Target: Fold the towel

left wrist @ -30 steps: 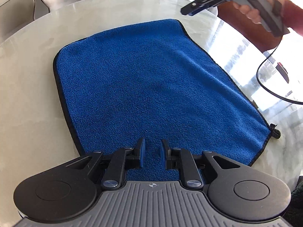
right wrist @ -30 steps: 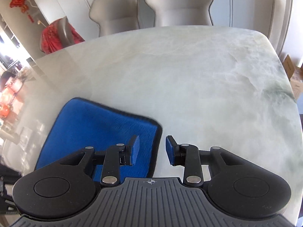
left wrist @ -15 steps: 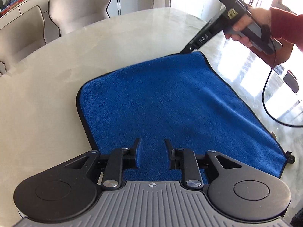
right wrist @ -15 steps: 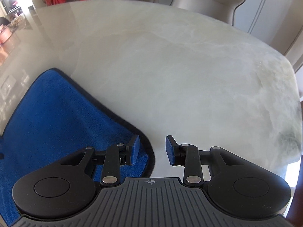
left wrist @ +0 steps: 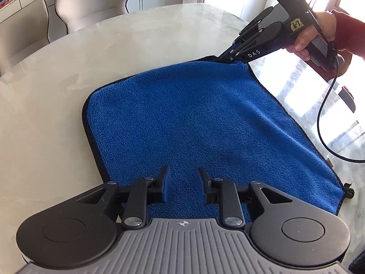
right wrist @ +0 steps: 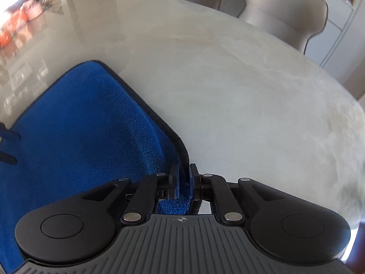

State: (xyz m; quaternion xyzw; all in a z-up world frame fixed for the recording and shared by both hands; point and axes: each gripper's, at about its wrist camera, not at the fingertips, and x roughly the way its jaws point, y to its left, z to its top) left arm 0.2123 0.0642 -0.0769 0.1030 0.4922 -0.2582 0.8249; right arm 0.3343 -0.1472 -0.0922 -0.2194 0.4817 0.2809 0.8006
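The blue fleece towel with a dark stitched border (left wrist: 200, 123) lies spread flat on the pale marble-look bench (left wrist: 57, 96). In the left wrist view its long axis runs from about 11 o'clock to 5 o'clock, and it fills the ground directly ahead of the left hand-held gripper (left wrist: 181, 186). That gripper hovers over the near edge with its jaws parted and nothing between them; they have just been opening a little. The right hand-held gripper (right wrist: 183, 182) has just closed and is clenched on the towel's far corner — in its own view the border is pinched between the pads, and the cloth rises in a small ridge toward 10 o'clock. From the left view this grip sits at 1 o'clock, held by a person's hand in a red sleeve (left wrist: 319, 34). My reading is that the fold depends on the left gripper taking the near-left corner, at about 9 o'clock from its fingertips and nearer to it than to the right one. The towel's nearest edge is hidden under the gripper body, and a small dark tab (left wrist: 349, 193) at the right corner is too small to identify.
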